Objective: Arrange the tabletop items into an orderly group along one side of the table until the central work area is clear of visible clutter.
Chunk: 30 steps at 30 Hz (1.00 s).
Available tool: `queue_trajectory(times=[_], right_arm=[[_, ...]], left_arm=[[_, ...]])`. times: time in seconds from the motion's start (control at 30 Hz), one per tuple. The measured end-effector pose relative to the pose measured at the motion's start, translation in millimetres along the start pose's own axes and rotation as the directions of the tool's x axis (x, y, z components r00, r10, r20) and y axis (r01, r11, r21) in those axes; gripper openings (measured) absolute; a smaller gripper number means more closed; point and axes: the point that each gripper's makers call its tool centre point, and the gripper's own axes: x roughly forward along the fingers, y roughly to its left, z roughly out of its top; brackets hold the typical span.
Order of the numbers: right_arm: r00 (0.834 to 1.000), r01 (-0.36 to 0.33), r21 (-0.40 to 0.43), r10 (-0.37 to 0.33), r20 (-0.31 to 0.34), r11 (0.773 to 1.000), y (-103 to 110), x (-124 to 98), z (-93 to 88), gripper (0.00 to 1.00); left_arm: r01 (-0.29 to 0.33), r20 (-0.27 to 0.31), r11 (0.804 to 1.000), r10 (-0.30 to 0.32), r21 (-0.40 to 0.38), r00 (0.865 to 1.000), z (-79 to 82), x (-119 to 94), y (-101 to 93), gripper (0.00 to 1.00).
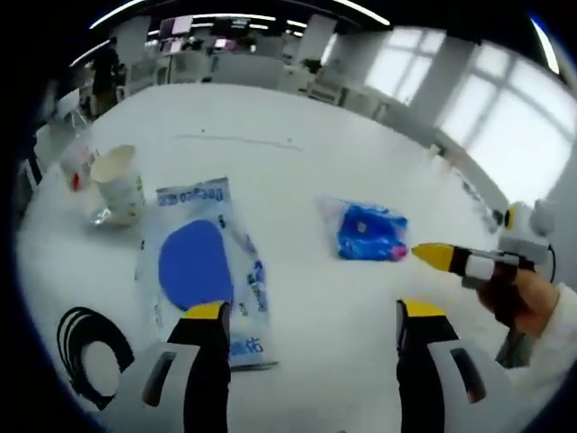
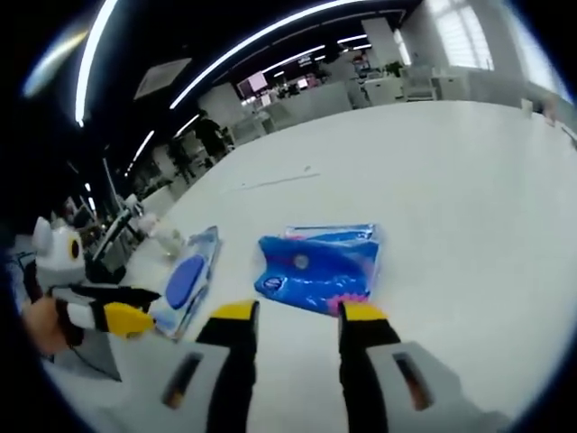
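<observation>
Left to right across the white surface [image 1: 297,117]: a coiled black cable [image 1: 86,347] at the near left edge, then a paper cup [image 1: 119,185] with a second small container just beside it, well back on the left. Next, a clear wet-wipe pack with a blue oval lid [image 1: 200,266], its long axis running away from the viewer. The left claw [image 1: 311,317] stands wide open and empty above this pack's near end, one yellow tip over its corner; contact cannot be confirmed.

Further right lies a blue tissue packet [image 2: 315,263], well apart from the wipes, still in the central area. The right claw [image 2: 293,314] is directly before it, jaws parted, holding nothing, tips just beside its near edge. Judgement: the right claw is nearer and positioned to take the packet.
</observation>
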Motion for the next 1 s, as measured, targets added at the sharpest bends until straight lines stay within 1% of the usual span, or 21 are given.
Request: queue_trajectory(times=[0.03, 0.07, 0.23, 0.3, 0.37, 0.4, 0.43, 0.47, 0.53, 0.57, 0.63, 0.7, 0.73, 0.8, 0.83, 0.87, 0.93, 0.97, 1.0], right_arm=[[1.0, -0.003, -0.003, 0.003, 0.0, 1.0, 0.2, 0.4, 0.4, 0.33], [1.0, -0.007, -0.006, 0.007, -0.001, 1.0, 0.5, 0.8, 0.9, 0.33], [1.0, -0.015, -0.006, 0.015, 0.003, 1.0, 1.0, 1.9, 3.4, 0.33], [1.0, -0.019, -0.009, 0.019, 0.005, 1.0, 2.2, 2.3, 4.8, 0.33], [1.0, -0.024, -0.014, 0.024, 0.005, 1.0, 3.2, 3.2, 5.0, 0.32], [1.0, -0.028, -0.014, 0.028, 0.004, 1.0, 3.9, 4.0, 4.6, 0.32], [1.0, -0.03, -0.013, 0.03, 0.002, 0.999, 4.2, 4.1, 4.4, 0.32], [0.999, -0.032, -0.015, 0.032, 0.0, 0.999, 4.9, 4.3, 3.8, 0.32], [0.999, -0.035, -0.02, 0.035, -0.001, 0.999, 5.8, 3.9, 3.7, 0.32], [0.999, -0.035, -0.02, 0.035, 0.0, 0.999, 5.7, 3.7, 3.9, 0.32], [0.999, -0.033, -0.018, 0.033, 0.002, 0.999, 4.2, 3.1, 3.7, 0.32], [1.0, -0.029, -0.013, 0.029, 0.003, 0.999, 2.3, 2.6, 3.2, 0.32], [1.0, -0.027, -0.01, 0.027, 0.002, 1.0, 1.4, 2.6, 3.0, 0.32], [1.0, -0.024, -0.009, 0.024, 0.004, 1.0, -0.2, 2.9, 3.2, 0.32], [1.0, -0.023, -0.008, 0.023, 0.005, 1.0, 0.0, 3.4, 3.5, 0.32], [1.0, -0.024, -0.008, 0.024, 0.006, 1.0, 0.1, 3.8, 3.5, 0.32], [1.0, -0.027, -0.011, 0.027, 0.002, 1.0, 2.1, 5.2, 2.8, 0.32], [1.0, -0.031, -0.015, 0.031, -0.002, 0.999, 5.1, 6.2, 1.9, 0.31], [0.999, -0.036, -0.021, 0.036, -0.005, 0.999, 7.6, 6.4, 1.4, 0.31]], left_arm=[[0.009, 0.003, 0.999, -0.009, -0.036, 1.0, -1.5, -2.1, -0.8, 0.71], [0.015, 0.019, 0.998, -0.014, -0.054, 1.0, -3.0, -6.0, -1.7, 0.72], [0.001, 0.002, 0.999, -0.001, -0.05, 1.0, -13.0, -15.2, 2.2, 0.71], [-0.004, -0.005, 0.995, 0.003, -0.101, 1.0, -17.5, -16.9, 6.3, 0.7], [-0.015, -0.015, 0.984, 0.013, -0.177, 1.0, -22.2, -17.7, 10.4, 0.69], [-0.029, -0.02, 0.975, 0.026, -0.218, 0.999, -24.9, -16.7, 16.9, 0.69], [-0.041, -0.022, 0.969, 0.037, -0.242, 0.999, -26.3, -16.3, 21.1, 0.69], [-0.051, -0.019, 0.96, 0.047, -0.275, 0.999, -27.8, -16.5, 25.8, 0.65], [-0.053, 0.006, 0.947, 0.058, -0.317, 0.998, -24.5, -18.6, 30.2, 0.6], [-0.051, 0.007, 0.942, 0.056, -0.332, 0.998, -24.5, -19.3, 30.4, 0.59], [-0.045, 0.018, 0.935, 0.055, -0.351, 0.998, -23.7, -20.7, 29.8, 0.6], [-0.052, 0.008, 0.931, 0.059, -0.363, 0.998, -25.0, -23.5, 30.1, 0.62], [-0.064, -0.003, 0.912, 0.069, -0.405, 0.998, -27.0, -26.7, 30.8, 0.63], [-0.065, 0.014, 0.874, 0.082, -0.481, 0.997, -26.4, -29.5, 34.2, 0.69], [-0.072, 0.013, 0.842, 0.093, -0.535, 0.996, -28.6, -30.0, 38.3, 0.7], [-0.08, 0.006, 0.821, 0.101, -0.565, 0.995, -31.4, -29.3, 41.7, 0.69], [-0.109, -0.02, 0.765, 0.124, -0.634, 0.992, -39.6, -20.7, 53.3, 0.69], [-0.124, -0.027, 0.724, 0.144, -0.678, 0.989, -42.7, -16.4, 59.3, 0.69], [-0.13, -0.028, 0.714, 0.152, -0.689, 0.988, -43.5, -15.1, 61.3, 0.66]])
